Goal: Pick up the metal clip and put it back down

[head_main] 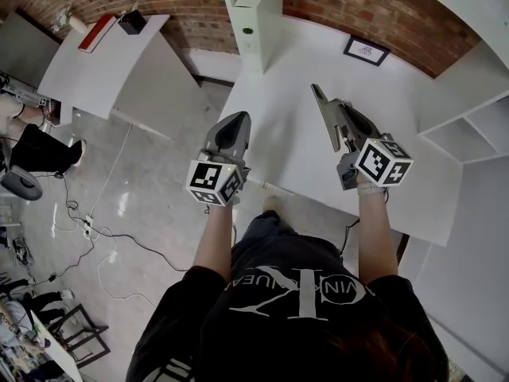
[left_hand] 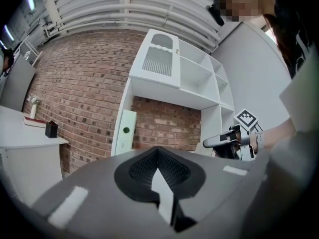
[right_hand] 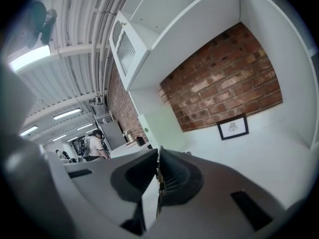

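Note:
Both grippers are held up above the white desk [head_main: 278,146], pointing at the brick wall. My right gripper [head_main: 316,91] is on the right, its jaws closed. In the right gripper view a thin, small metal clip [right_hand: 159,172] shows pinched between the pads of the right gripper [right_hand: 158,156]. The clip is too small to make out in the head view. My left gripper [head_main: 237,118] hangs over the desk's left edge. Its jaws [left_hand: 158,152] meet with nothing between them. The left gripper view also catches the right gripper [left_hand: 213,141] at its right side.
A small framed picture [head_main: 367,51] leans against the brick wall at the back of the desk. White shelving [head_main: 469,126] rises on the right, and a white panel with a green dot [head_main: 248,30] on the left. A side table [head_main: 95,70] carries a red book and a black box. Cables [head_main: 95,233] trail over the floor.

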